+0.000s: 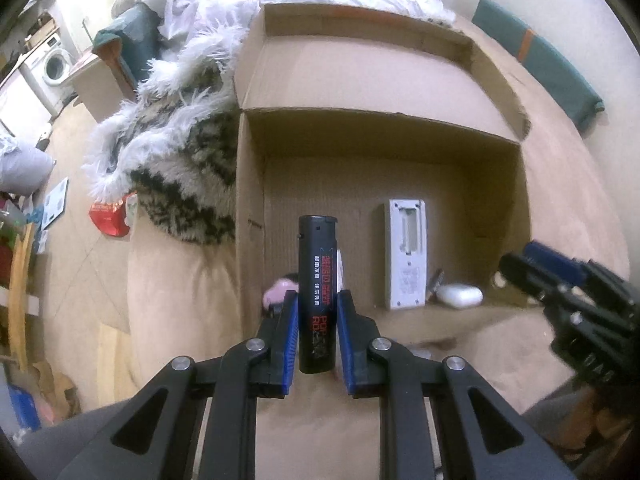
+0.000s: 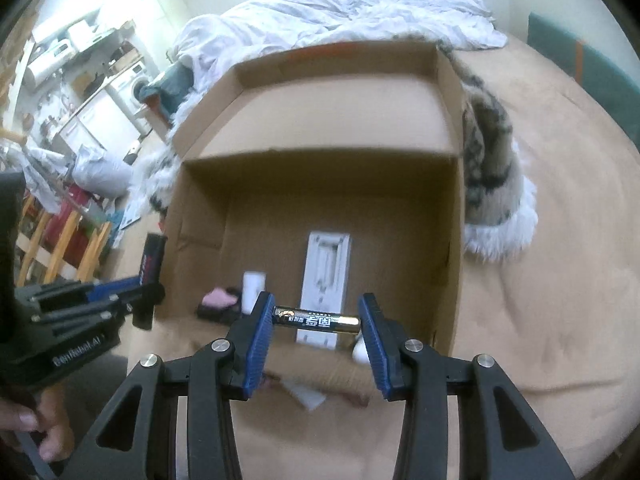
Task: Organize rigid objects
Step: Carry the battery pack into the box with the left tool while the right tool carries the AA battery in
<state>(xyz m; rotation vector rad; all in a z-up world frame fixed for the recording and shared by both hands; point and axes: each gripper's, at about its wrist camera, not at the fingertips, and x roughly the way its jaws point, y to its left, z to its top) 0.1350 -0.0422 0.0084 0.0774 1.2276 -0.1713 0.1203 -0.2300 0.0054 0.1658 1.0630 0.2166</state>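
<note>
My left gripper [image 1: 317,300] is shut on a black lighter [image 1: 317,276] with red lettering, held upright over the near rim of an open cardboard box [image 1: 248,184]. A black and gold battery [image 2: 316,319] lies crosswise between the blue pads of my right gripper [image 2: 316,312], which is shut on its two ends above the box [image 2: 452,216]. Inside the box lie a white remote, back side up [image 2: 326,280], a small white case [image 1: 459,294] and a pink object [image 2: 218,299]. The right gripper [image 1: 524,264] shows at the right edge of the left wrist view.
The box rests on a tan bedspread [image 2: 540,280], its lid [image 2: 340,92] open at the far side. A furry white and dark blanket [image 1: 172,148] lies against one wall, with a white duvet [image 2: 340,12] beyond. A white card [image 2: 308,396] lies before the box. A hand [image 2: 36,432] grips the left tool.
</note>
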